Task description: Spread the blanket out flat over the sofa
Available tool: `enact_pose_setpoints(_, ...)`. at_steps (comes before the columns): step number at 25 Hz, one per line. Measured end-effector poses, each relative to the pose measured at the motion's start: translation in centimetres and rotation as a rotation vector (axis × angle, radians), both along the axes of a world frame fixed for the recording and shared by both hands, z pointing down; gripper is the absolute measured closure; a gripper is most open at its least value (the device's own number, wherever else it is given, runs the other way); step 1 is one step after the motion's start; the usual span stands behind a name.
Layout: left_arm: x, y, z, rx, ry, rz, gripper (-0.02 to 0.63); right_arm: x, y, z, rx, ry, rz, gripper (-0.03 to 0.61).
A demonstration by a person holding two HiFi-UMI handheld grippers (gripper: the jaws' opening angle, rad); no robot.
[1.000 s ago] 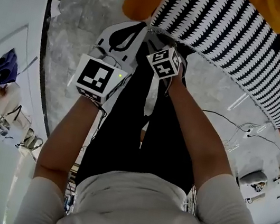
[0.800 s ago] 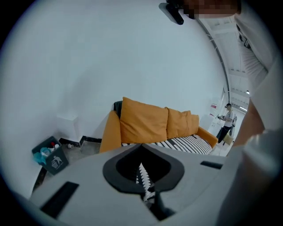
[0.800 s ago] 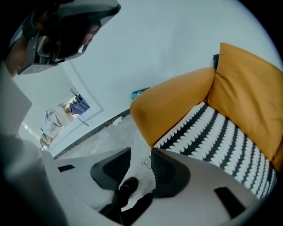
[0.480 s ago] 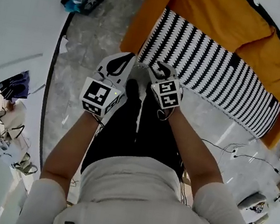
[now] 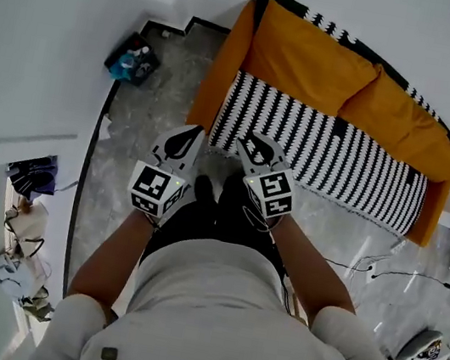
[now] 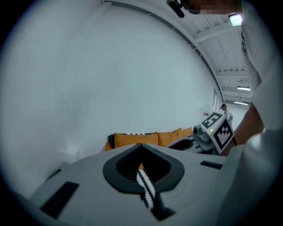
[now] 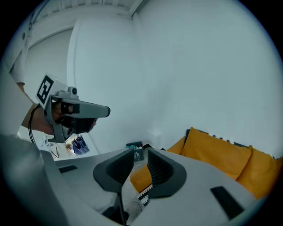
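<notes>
Two grippers are held out side by side in front of the person, above the grey floor and just short of the orange sofa. The left gripper is seen with its jaws brought together at the tips and nothing pinched. In its own view only a sliver of striped cloth is glimpsed through the slit below the tips. On the right gripper the jaws are parted and closing, and nothing is caught between them. Through that gap the floor, the sofa's near arm and a toothed edge of cloth are seen. The black-and-white blanket is laid across the sofa's seat, its front edge hanging over, apart from both grippers. A dark box with blue items is spotted on the floor by the wall.
</notes>
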State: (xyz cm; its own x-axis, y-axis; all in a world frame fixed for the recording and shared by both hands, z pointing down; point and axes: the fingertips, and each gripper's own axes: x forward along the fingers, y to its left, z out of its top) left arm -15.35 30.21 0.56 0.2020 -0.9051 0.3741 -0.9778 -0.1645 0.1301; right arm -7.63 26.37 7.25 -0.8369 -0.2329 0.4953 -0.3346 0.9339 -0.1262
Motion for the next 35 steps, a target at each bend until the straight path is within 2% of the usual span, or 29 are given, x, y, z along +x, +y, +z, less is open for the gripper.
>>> enact_pose_setpoints(9,3.2,3.3,-8.9,0.099,-0.018,0.086,0.604,2.9,1.0,-11.7,0.134,-0.105,0.028,0.529)
enact_pose_setpoints(14,4.2,5.5,-12.5,0.157,-0.005,0.107,0.604,3.7,2.7,-16.0,0.179,-0.145,0.020,0.546)
enact_pose_setpoints(18,4.4,7.0,-14.3,0.191,0.001,0.105,0.604,4.8,4.5,-17.7,0.203,-0.153,0.014,0.551)
enact_pose_setpoints(27,5.7,7.5,-16.5,0.210,0.038,0.158,0.604,8.6,6.8,-20.0,0.211,-0.167,0.088,0.551)
enact_pose_setpoints(35,9.7,7.3,-18.7,0.259,0.033,0.196,0.604,13.1,6.9,-22.6,0.253,-0.204,0.123,0.552)
